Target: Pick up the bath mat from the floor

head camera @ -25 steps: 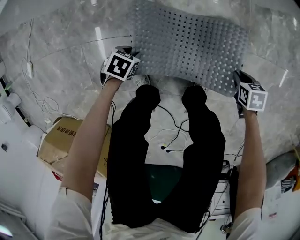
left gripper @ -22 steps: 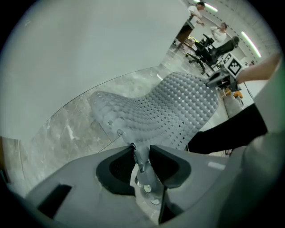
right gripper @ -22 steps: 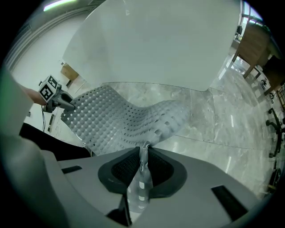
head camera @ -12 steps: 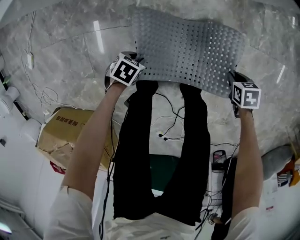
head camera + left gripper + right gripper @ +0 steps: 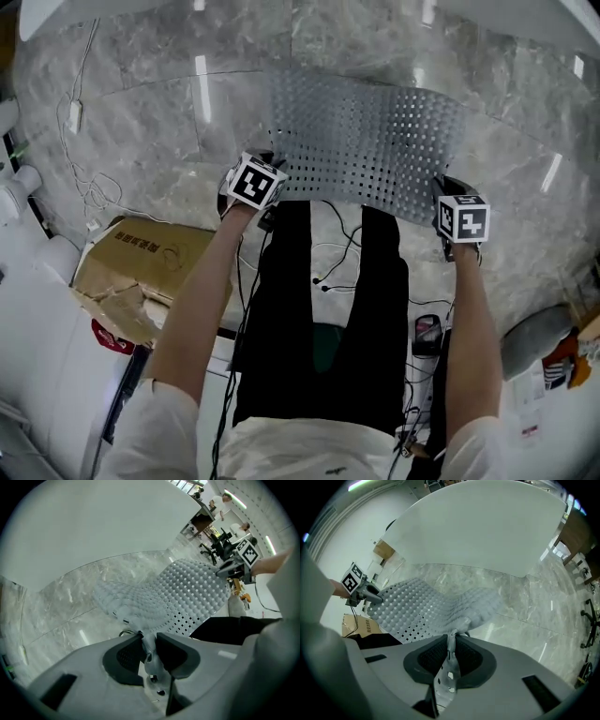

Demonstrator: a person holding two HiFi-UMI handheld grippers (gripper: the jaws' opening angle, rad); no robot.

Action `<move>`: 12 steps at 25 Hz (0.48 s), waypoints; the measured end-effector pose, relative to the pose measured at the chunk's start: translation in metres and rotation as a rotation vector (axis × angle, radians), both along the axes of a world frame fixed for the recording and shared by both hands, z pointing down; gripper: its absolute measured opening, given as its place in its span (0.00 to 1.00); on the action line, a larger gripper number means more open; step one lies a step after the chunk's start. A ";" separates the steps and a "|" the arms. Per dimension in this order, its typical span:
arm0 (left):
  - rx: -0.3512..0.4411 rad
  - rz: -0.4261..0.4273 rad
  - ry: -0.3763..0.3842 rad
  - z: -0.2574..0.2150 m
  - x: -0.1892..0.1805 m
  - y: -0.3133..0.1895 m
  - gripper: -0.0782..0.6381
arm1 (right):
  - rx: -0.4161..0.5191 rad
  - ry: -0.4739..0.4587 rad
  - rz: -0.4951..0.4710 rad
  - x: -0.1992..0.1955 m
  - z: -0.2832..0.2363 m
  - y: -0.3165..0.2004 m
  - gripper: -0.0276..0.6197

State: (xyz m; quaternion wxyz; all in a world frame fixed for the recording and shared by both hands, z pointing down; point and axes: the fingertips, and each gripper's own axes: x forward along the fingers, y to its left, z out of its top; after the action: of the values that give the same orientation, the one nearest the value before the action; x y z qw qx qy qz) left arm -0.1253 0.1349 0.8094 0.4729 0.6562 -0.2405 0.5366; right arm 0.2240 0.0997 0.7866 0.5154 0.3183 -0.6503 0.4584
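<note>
Left tongs (image 5: 149,649) clamped on near corner of grey perforated bath mat (image 5: 366,141); right tongs (image 5: 451,654) clamped on opposite corner. Mat spanned between tongs, far edge drooping toward marble floor (image 5: 141,122). Two-corner hold likely meant to stop floppy sheet folding.

Office-like test space: marble floor (image 5: 141,131), loose cables (image 5: 91,195), cardboard box (image 5: 141,258), desk chairs (image 5: 213,545)

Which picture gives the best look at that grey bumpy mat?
The head view: the whole bath mat shows, spread between both claws. The left gripper view and right gripper view each show only a corner pinched in the left claw or right claw, plus its bumpy surface foreshortened.
</note>
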 end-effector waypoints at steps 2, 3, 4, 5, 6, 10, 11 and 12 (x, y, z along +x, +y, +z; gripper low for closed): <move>-0.009 -0.014 0.010 -0.022 -0.004 0.007 0.24 | -0.012 -0.008 0.007 -0.012 -0.022 0.009 0.12; -0.012 -0.022 0.016 -0.033 -0.006 0.009 0.23 | -0.016 -0.011 0.010 -0.018 -0.033 0.013 0.12; -0.012 -0.030 0.021 -0.043 -0.007 0.010 0.23 | -0.017 -0.015 0.013 -0.024 -0.043 0.015 0.12; -0.009 -0.039 0.024 -0.051 -0.009 0.010 0.23 | -0.014 -0.019 0.015 -0.029 -0.052 0.016 0.12; -0.004 -0.050 0.026 -0.059 -0.010 0.008 0.23 | -0.008 -0.023 0.018 -0.034 -0.059 0.014 0.12; 0.024 -0.096 0.035 -0.086 -0.015 0.005 0.22 | 0.037 -0.043 0.052 -0.051 -0.087 0.011 0.12; 0.034 -0.118 0.040 -0.093 -0.016 0.004 0.22 | 0.054 -0.050 0.057 -0.054 -0.093 0.008 0.12; 0.046 -0.146 0.045 -0.099 -0.018 0.002 0.22 | 0.073 -0.056 0.059 -0.057 -0.101 0.005 0.12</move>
State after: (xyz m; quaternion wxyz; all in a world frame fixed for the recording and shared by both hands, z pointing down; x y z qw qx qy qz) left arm -0.1428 0.1370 0.7103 0.5009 0.6594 -0.2892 0.4803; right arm 0.1670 0.1047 0.6859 0.4714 0.3431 -0.6709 0.4582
